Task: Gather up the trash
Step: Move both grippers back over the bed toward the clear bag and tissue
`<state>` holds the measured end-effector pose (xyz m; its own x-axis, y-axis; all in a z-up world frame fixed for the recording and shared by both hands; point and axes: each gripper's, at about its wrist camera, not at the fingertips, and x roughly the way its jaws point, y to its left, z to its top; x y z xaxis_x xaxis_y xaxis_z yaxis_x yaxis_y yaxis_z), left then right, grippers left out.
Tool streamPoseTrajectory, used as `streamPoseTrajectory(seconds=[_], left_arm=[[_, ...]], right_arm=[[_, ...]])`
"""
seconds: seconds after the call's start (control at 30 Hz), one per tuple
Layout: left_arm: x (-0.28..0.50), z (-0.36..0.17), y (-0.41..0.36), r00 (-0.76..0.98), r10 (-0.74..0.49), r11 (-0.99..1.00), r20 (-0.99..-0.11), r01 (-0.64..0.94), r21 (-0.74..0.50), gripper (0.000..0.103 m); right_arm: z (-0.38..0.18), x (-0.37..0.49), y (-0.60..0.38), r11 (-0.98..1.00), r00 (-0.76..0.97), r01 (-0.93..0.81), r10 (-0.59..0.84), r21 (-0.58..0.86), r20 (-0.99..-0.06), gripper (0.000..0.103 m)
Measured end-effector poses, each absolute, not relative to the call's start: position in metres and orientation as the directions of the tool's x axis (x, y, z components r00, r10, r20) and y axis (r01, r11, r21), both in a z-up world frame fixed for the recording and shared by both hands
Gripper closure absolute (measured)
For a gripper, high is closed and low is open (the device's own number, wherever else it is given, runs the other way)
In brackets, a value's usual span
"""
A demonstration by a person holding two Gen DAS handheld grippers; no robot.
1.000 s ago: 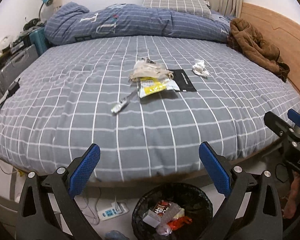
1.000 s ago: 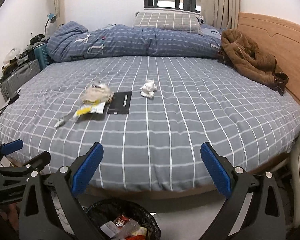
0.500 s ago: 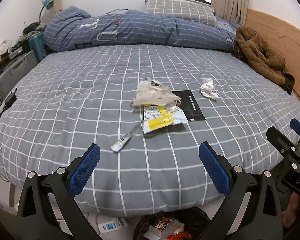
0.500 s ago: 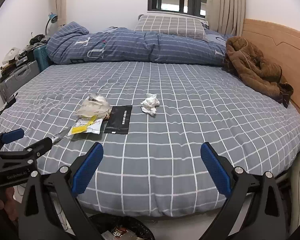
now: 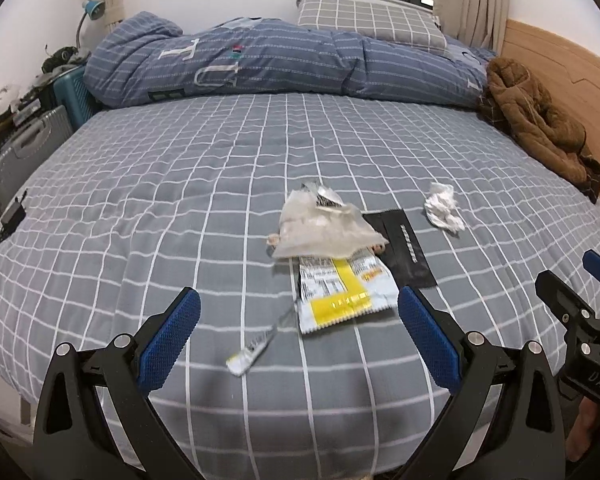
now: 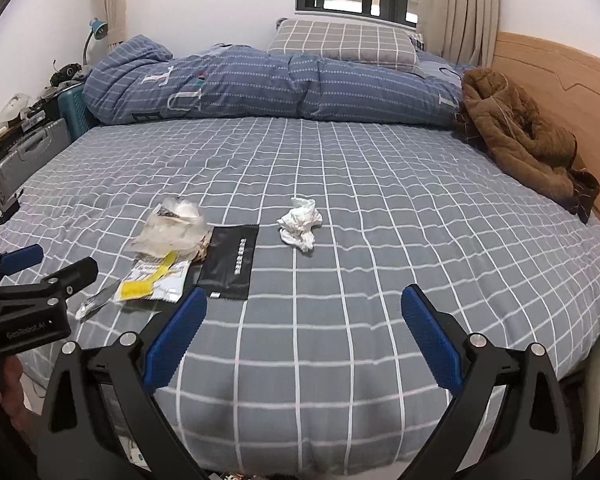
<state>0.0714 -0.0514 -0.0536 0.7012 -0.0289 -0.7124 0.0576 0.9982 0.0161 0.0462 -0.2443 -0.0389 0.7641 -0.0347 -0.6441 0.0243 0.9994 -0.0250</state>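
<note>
Left wrist view. Left gripper (image 5: 298, 336) spread wide, empty, hovering over the near part of the bed (image 5: 140, 208). Trash all on the sheet, none picked up as far as shown: thin strip (image 5: 256, 344) lying between the fingers and closest; yellow wrapper (image 5: 340, 292) just past it, toward the right finger; clear bag (image 5: 320, 228) overlapping the wrapper's far end; black pouch (image 5: 404, 248) beside both; tissue (image 5: 442, 210) farther off to the right. Right gripper's tips show at the right edge.

Right wrist view. Right gripper (image 6: 300, 328) also gaping, holding nothing. Tissue (image 6: 300, 222) lies ahead, roughly centred between the fingers but well apart from them. Pouch (image 6: 230, 262) sits just beyond the left finger; its near corner carries a small pale bit, possibly a tab. No bin visible here. Five pieces left, by my reckoning.
</note>
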Motion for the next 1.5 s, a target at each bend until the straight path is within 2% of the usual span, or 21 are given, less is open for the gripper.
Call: streamPoseTrajectory(seconds=[0.8,0.87,1.27,1.33,1.43,1.5], left_arm=[[0.189,-0.082,-0.061,0.662,-0.013,0.997,-0.749,0.063,0.038,0.006],[0.196,-0.088,-0.064,0.65,-0.022,0.997,-0.76,0.071,0.032,0.006],[0.229,-0.118,-0.075,0.599,-0.025,0.996,-0.801,0.079,0.028,0.006],[0.23,-0.12,-0.077,0.597,-0.022,0.996,-0.802,0.082,0.033,0.008],[0.232,-0.124,-0.079,0.592,-0.028,0.995,-0.805,0.094,0.035,0.018],[0.234,-0.127,-0.08,0.589,-0.023,0.995,-0.808,0.094,0.04,0.023]], right_arm=[[-0.069,0.178,-0.25,0.996,0.716,0.018,-0.076,-0.09,-0.694,0.009],[-0.075,0.187,-0.252,0.996,0.702,0.016,-0.075,-0.09,-0.708,0.014],[-0.103,0.223,-0.255,0.998,0.642,0.008,-0.057,-0.069,-0.765,0.025],[-0.107,0.227,-0.255,0.998,0.632,0.004,-0.05,-0.062,-0.773,0.028],[-0.111,0.23,-0.253,0.998,0.623,-0.008,-0.04,-0.057,-0.781,0.034],[-0.115,0.232,-0.252,0.999,0.61,-0.021,-0.027,-0.05,-0.792,0.043]])
